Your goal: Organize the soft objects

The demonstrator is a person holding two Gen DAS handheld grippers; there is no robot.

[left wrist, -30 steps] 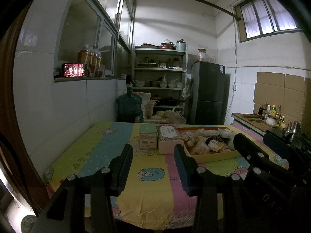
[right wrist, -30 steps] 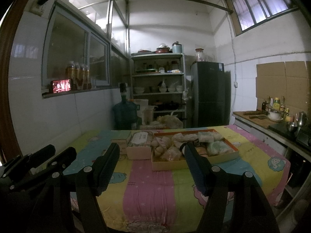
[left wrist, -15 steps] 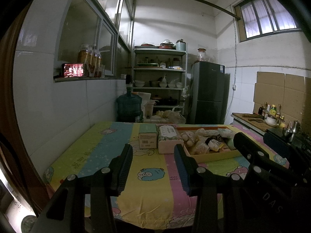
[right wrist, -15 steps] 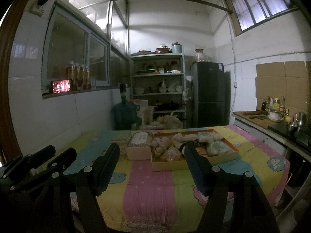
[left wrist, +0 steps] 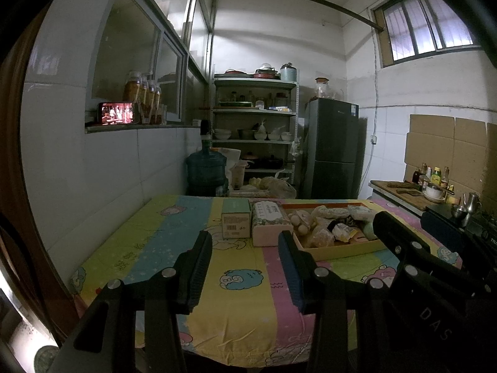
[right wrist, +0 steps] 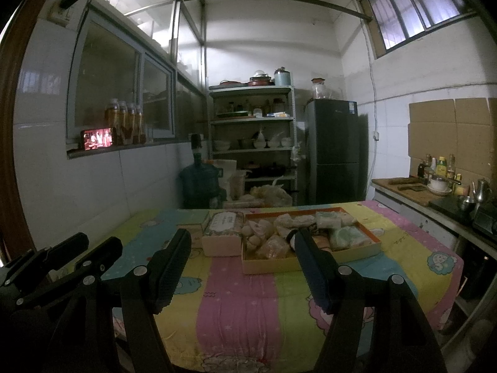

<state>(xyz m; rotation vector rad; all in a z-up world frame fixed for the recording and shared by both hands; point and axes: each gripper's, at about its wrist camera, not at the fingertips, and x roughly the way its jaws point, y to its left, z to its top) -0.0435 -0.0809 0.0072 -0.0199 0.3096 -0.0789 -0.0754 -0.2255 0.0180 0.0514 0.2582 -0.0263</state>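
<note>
Two grippers hang over the near edge of a surface (right wrist: pixel 236 307) covered with a striped cartoon-print cloth, neither touching anything. The left gripper (left wrist: pixel 245 242) has its jaws partly spread with only bare cloth between them; in the right wrist view it shows at the lower left (right wrist: pixel 77 248). The right gripper (right wrist: pixel 242 242) stands spread wider, also empty, and its dark body fills the lower right of the left wrist view (left wrist: pixel 413 267).

Farther along the surface, toward its middle, lies a shallow orange-rimmed tray (right wrist: pixel 264 264) heaped with soft objects (right wrist: pixel 273 245): pale, bagged lumps and a greenish packet, crowded together so that single pieces are hard to tell apart. Just beside the tray on its left rests a pink tissue pack (right wrist: pixel 222 242), touching or nearly touching the tray wall. Left of that again stands a small green box (left wrist: pixel 236 220), close against the tissue pack.

Beyond the surface's far edge a blue water jug (left wrist: pixel 205 171) sits on the floor by the tiled wall, with a metal shelf rack (left wrist: pixel 254 112) of bowls and pots behind it and a dark refrigerator (left wrist: pixel 334 149) to its right. Jars and a lit phone screen (left wrist: pixel 118 113) line the window ledge on the left.
</note>
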